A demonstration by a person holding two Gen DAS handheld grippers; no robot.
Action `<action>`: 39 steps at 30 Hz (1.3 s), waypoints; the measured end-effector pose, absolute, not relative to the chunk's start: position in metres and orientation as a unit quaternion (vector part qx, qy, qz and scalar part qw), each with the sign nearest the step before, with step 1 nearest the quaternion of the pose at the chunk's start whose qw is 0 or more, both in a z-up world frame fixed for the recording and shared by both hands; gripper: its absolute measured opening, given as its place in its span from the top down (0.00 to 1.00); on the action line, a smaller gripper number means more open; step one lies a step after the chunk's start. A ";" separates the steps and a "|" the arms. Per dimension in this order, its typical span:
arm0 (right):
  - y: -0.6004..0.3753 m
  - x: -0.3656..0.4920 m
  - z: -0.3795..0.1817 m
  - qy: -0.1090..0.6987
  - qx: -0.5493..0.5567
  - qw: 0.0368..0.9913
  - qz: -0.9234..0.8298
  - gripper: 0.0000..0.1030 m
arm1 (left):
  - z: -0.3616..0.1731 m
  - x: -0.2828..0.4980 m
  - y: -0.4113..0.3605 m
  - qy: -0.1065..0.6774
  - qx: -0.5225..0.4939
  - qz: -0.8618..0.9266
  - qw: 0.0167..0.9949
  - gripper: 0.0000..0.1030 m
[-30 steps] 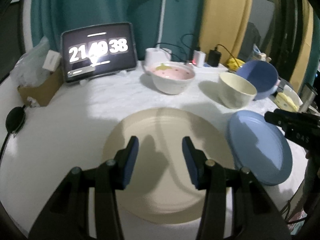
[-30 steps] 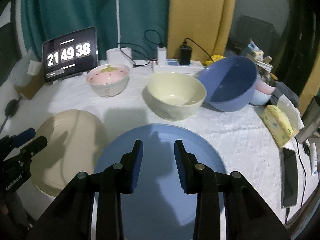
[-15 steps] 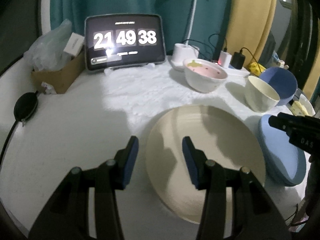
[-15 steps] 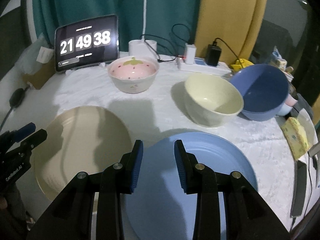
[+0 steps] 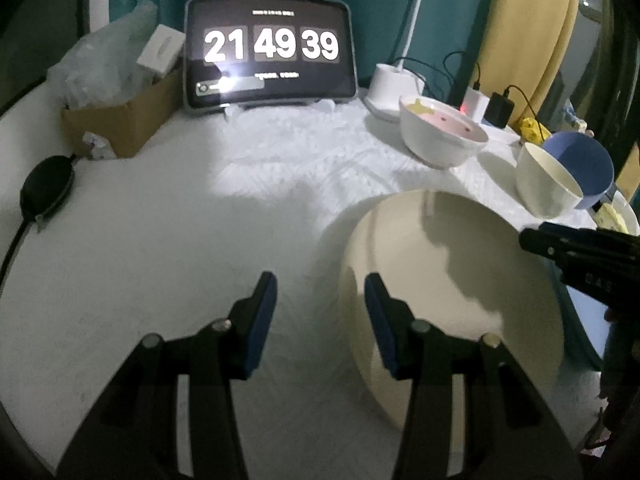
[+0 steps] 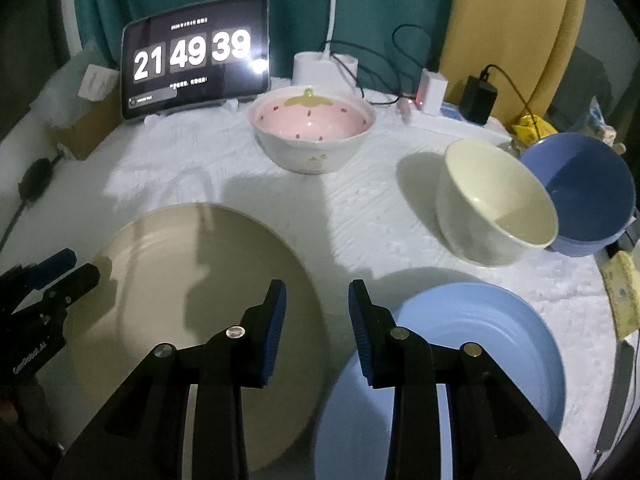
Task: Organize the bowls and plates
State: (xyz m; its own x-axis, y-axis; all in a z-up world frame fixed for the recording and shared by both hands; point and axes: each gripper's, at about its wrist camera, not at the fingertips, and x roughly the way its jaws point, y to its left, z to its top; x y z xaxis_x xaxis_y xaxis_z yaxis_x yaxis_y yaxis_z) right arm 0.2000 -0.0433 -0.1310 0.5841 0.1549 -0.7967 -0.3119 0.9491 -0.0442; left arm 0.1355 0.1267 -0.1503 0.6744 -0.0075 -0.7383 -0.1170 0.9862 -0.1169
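Both tongs, left [image 5: 320,300] and right [image 6: 316,312], gape empty above beige plate [image 6: 192,300] lower left, blue plate [image 6: 472,352] lower right on worktop [image 6: 360,216]; likely stiff, slick, breakable: pinch rims.

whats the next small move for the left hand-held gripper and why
Probably shift the left hand-held gripper right and lower it onto the near rim of the beige plate. Its jaws are open and empty, and only one finger overlaps the plate's left edge.

Beige plate [image 6: 192,280] beside blue plate [image 6: 472,344]; pink [image 6: 312,128], cream [image 6: 492,200], blue bowls [image 6: 584,188] behind.
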 end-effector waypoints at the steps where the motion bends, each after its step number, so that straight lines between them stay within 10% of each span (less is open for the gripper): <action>1: -0.042 0.202 -0.133 0.439 -0.090 0.884 0.132 0.67 | -0.152 0.137 0.126 0.405 -0.077 0.028 0.911 0.54; 39: -0.032 0.178 -0.114 0.411 -0.102 0.895 0.137 0.86 | -0.129 0.120 0.108 0.380 -0.061 -0.019 0.923 0.58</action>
State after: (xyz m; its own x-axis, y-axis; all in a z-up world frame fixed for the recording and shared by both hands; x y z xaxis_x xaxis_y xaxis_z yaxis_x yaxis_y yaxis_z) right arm 0.1779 -0.0323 -0.1139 0.6243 0.1614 -0.7643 -0.3297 0.9414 -0.0705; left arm 0.1204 0.1084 -0.1293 0.7099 -0.0815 -0.6996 -0.0111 0.9919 -0.1267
